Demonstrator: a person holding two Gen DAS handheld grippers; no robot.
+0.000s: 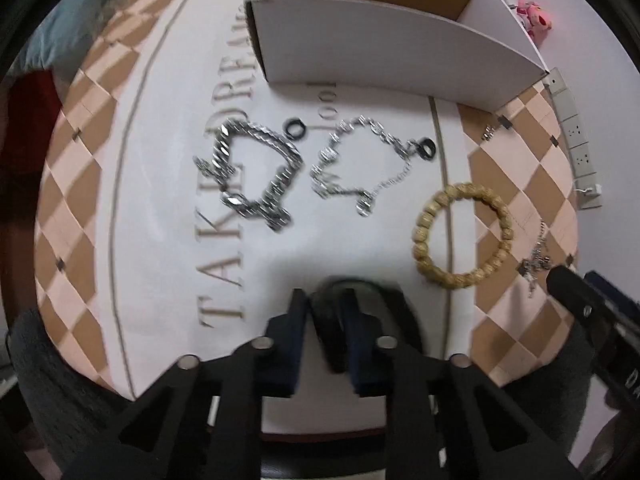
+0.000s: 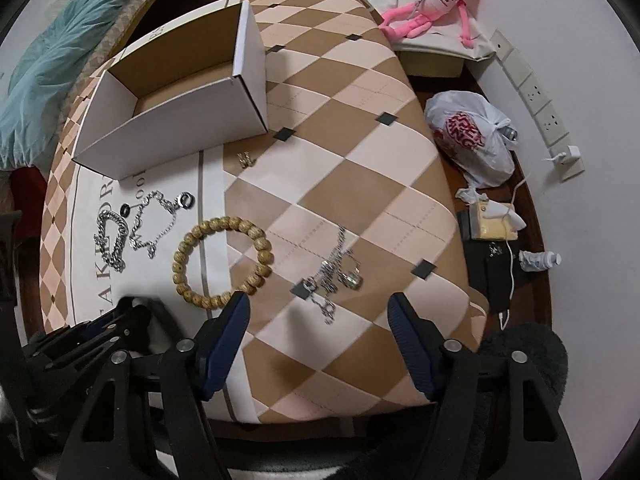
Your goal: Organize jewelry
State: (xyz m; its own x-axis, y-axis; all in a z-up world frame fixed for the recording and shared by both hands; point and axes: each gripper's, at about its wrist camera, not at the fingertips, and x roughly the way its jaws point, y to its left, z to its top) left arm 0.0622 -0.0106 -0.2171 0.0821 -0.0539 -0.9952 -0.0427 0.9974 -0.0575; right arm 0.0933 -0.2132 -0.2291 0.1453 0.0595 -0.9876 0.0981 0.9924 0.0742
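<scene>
Two grippers descend over scattered jewelry: left gripper (image 1: 324, 300) pinching a dark band (image 1: 360, 292); right gripper (image 2: 318, 312), spread, above the silver chain (image 2: 334, 276). Next: carrying pieces to the box (image 2: 180, 128).

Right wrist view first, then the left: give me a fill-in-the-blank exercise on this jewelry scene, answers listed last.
1. The open white cardboard box with a brown inside holds ____ jewelry.
2. The tan wooden bead bracelet forms a closed ____ on the checkered cloth.
3. The right hand-held gripper has its blue pads ____, with the tangled silver chain lying just beyond them.
4. The left hand-held gripper is closed on a ____ object.

Missing words: no; ring; apart; dark
</scene>
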